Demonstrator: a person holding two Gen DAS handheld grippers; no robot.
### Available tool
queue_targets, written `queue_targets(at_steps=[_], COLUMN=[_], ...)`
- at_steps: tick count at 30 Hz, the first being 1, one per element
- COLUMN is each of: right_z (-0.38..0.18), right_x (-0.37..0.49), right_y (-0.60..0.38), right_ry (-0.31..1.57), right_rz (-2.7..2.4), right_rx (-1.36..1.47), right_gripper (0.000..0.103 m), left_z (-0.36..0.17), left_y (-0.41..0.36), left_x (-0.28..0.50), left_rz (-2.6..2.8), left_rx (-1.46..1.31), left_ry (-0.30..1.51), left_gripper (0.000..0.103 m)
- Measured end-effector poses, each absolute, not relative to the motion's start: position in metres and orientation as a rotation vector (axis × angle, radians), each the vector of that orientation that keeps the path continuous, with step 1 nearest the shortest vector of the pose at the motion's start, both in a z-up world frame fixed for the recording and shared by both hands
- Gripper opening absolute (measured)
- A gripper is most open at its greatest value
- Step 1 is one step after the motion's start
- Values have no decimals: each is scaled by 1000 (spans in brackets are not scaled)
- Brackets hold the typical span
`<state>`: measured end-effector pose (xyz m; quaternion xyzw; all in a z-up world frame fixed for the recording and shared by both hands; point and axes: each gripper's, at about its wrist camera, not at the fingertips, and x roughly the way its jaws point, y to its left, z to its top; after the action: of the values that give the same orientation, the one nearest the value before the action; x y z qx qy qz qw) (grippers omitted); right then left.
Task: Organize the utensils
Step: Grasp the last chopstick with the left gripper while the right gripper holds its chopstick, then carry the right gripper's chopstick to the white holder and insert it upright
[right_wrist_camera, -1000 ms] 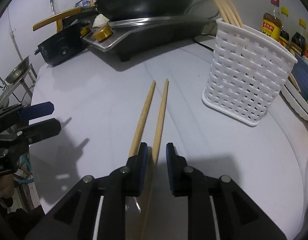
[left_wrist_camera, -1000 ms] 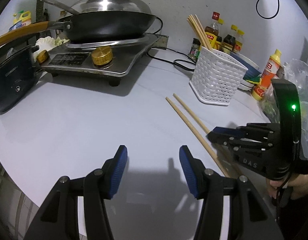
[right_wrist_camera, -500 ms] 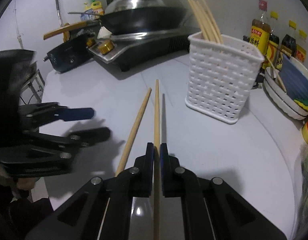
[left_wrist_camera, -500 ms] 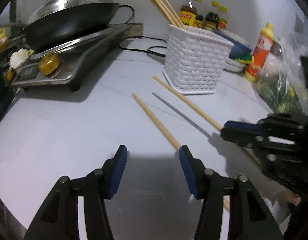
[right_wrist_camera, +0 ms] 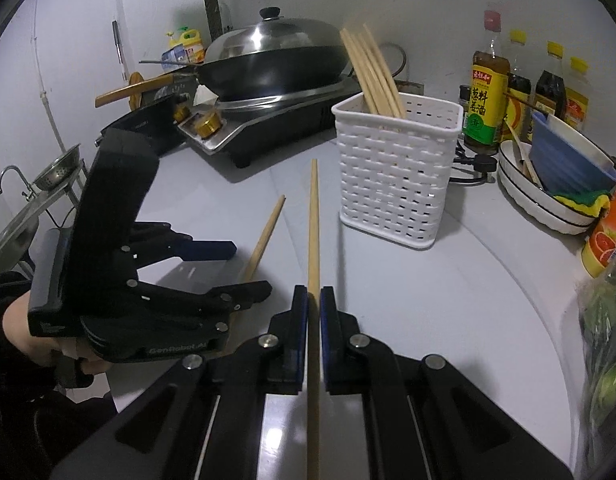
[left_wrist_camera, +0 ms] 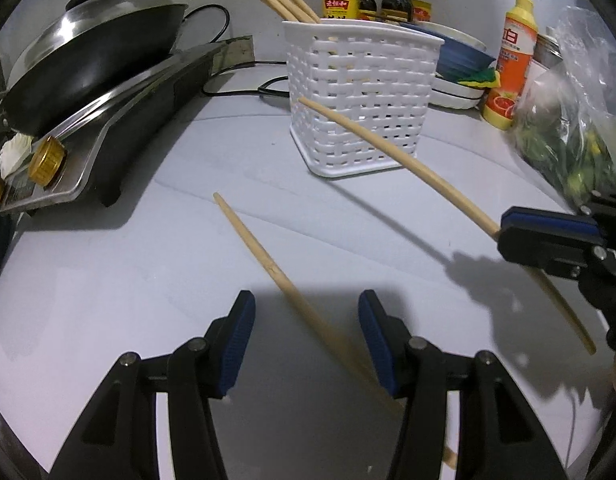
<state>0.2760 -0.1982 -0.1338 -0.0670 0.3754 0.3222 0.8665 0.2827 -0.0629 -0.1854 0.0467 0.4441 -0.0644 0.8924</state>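
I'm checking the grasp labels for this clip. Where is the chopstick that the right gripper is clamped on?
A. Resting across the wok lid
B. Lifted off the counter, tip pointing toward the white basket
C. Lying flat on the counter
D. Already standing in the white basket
B: the right gripper clamps the chopstick, which hangs above its own shadow on the counter, tip near the white basket.

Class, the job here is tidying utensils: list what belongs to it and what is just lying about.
Belongs:
held chopstick, in the shut right tongs
loose chopstick, between the closing left tongs, not yet gripped
white basket

Lying about:
wok
stove
sauce bottles
dishes
bagged greens
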Motion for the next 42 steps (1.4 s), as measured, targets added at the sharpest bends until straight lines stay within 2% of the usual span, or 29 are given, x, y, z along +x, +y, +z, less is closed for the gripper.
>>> queue_targets(at_steps=[3, 6, 18, 42], right_z=[-134, -136, -141, -136], right_x=[274, 272, 269, 260], right_y=[-199, -199, -198, -189], right_ry=[785, 792, 812, 825], right_rz=[674, 674, 656, 648], right_rx=[-135, -132, -120, -164], right_gripper=[5, 5, 6, 6], left_z=[-183, -182, -180, -160], left_y=[-63, -63, -59, -11], left_x=[283, 284, 286, 241], left_rz=[-156, -171, -240, -176], left_rx=[95, 100, 138, -26], left_ry=[927, 932, 954, 891], left_gripper=[26, 18, 7, 6])
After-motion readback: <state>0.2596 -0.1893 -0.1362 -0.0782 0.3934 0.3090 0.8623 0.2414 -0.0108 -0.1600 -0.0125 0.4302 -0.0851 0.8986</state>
